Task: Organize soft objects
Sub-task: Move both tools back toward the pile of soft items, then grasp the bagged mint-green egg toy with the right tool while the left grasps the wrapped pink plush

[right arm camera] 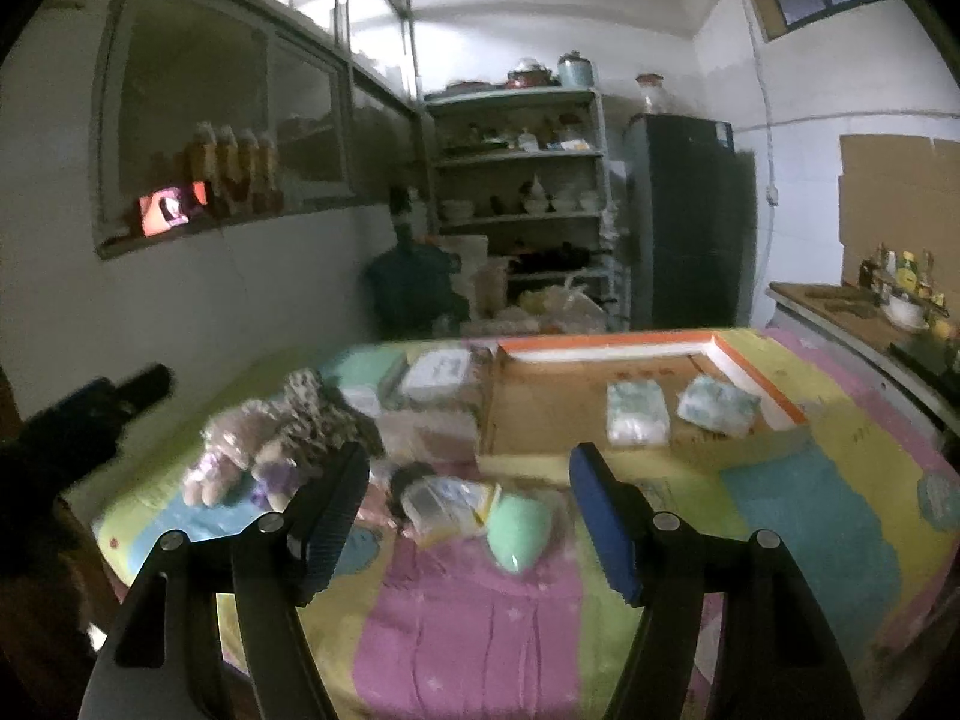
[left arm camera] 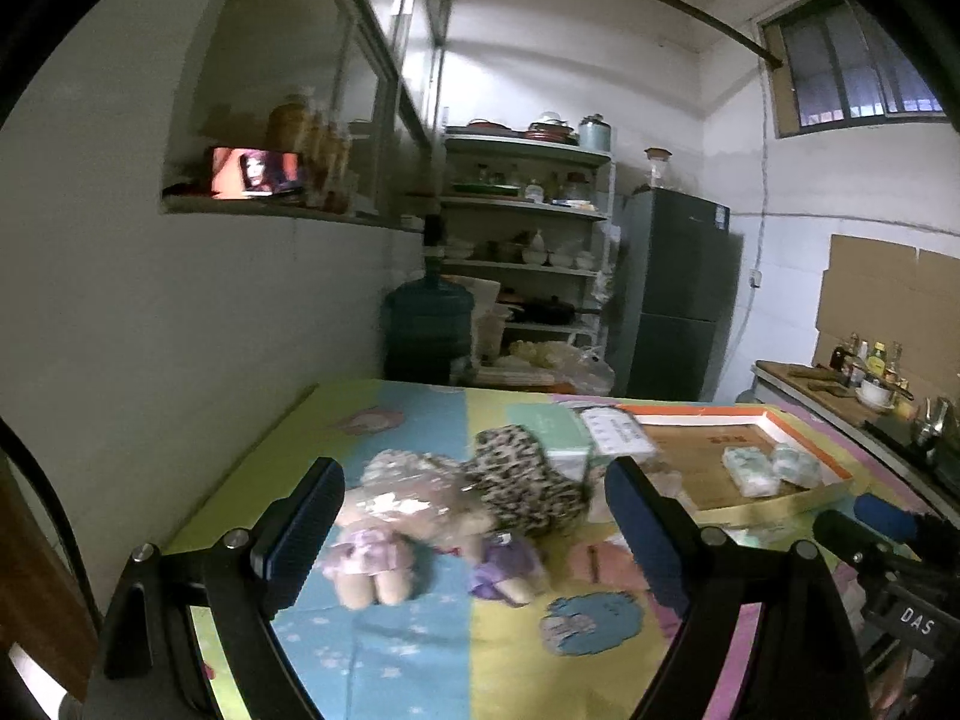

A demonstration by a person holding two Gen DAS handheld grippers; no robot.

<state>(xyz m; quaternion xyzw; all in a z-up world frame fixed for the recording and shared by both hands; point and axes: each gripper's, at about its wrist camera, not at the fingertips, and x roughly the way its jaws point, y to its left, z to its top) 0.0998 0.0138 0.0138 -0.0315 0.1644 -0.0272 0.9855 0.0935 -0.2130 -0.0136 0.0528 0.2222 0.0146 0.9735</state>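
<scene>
A table under a bright patchwork cloth (right arm camera: 480,618) fills the near half of both views, with a shelf rack (left arm camera: 528,240), a dark fridge (left arm camera: 678,294) and a water jug (left arm camera: 427,330) against the far wall. On the cloth's far right lies a shallow cardboard tray (right arm camera: 600,354) with an orange and white rim; two pale soft packets (right arm camera: 636,414) lie in it side by side, apart from each other.

Only the right wrist view shows the green egg-shaped soft thing (right arm camera: 519,531) and the clear plastic packet (right arm camera: 447,504) touching it on the left, both on the cloth near the gripper. Only the left wrist view shows the doll's legs and purple skirt clearly.

The left gripper (left arm camera: 474,534) points slightly down over the plush doll (left arm camera: 384,516), its jaws spread wide with nothing between the pads; a leopard-print cloth (left arm camera: 522,480) lies just right of the doll, touching it. The right gripper (right arm camera: 468,516) also tilts down, jaws apart and empty, above the green thing. Each view catches the other gripper at its edge.
</scene>
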